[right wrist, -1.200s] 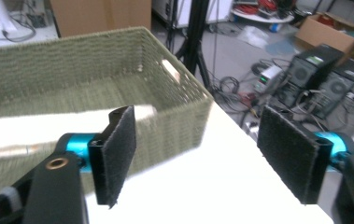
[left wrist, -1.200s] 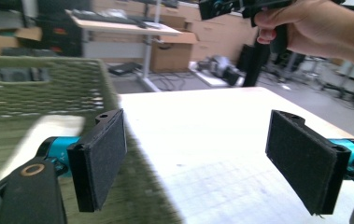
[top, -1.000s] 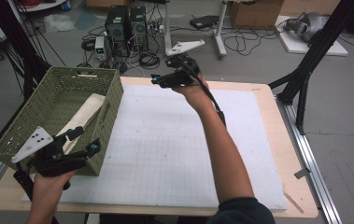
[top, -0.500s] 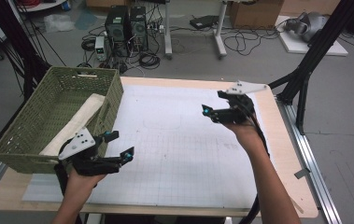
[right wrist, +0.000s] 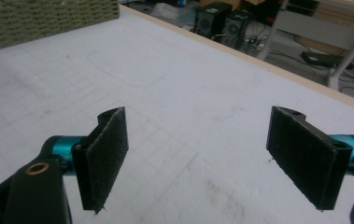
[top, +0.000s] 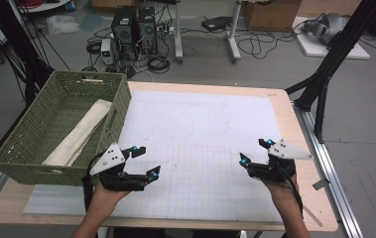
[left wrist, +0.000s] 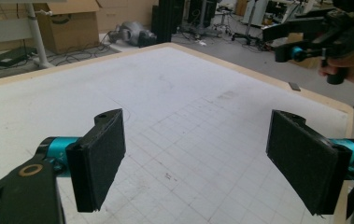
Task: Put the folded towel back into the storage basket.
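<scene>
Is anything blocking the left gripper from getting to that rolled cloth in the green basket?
Yes: the basket's near wall stands between the left gripper and the cream cloth roll. The basket is open on top, so going over the rim looks likely.

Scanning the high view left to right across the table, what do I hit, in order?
Green woven basket with a folded cream cloth inside → left gripper, jaws open → bare white gridded mat → right gripper, jaws open.
</scene>
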### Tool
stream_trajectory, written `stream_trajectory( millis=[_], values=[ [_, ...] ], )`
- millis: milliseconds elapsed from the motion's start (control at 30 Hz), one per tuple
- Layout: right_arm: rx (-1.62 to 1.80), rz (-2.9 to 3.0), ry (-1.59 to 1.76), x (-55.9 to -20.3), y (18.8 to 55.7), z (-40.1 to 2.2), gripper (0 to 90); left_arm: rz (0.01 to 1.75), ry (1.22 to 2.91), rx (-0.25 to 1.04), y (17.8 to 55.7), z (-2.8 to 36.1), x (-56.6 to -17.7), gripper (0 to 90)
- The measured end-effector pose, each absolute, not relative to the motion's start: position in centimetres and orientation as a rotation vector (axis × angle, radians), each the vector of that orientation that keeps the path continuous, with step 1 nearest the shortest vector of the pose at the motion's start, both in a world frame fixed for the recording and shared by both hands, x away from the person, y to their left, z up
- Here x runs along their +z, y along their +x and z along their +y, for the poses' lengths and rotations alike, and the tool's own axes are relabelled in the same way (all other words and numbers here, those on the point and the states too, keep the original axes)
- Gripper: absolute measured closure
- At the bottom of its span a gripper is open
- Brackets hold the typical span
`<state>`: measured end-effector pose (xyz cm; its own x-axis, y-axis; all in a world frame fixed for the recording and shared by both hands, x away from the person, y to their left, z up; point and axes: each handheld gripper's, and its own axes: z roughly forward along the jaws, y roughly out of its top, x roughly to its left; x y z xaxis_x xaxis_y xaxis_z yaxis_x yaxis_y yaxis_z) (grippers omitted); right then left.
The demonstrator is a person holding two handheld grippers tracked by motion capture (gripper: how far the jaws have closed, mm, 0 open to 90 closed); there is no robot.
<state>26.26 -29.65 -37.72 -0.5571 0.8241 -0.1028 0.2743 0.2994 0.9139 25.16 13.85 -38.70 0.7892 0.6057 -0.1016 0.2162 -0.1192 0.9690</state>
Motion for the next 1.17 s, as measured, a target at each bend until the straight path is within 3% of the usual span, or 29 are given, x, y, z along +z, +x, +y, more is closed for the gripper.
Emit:
stream_trajectory(
  millis=[267, 1167],
  values=[
    [1.239, 1.933, 1.039, -39.9, 23.7, -31.5, 18.1, 0.659, 1.719, 0.393, 25.1, 13.3, -39.6, 20.2],
    [1.223, 1.931, 1.041, -40.7, 24.1, -32.2, 17.8, 0.709, 1.745, 0.391, 25.4, 13.5, -40.9, 20.2]
  ],
)
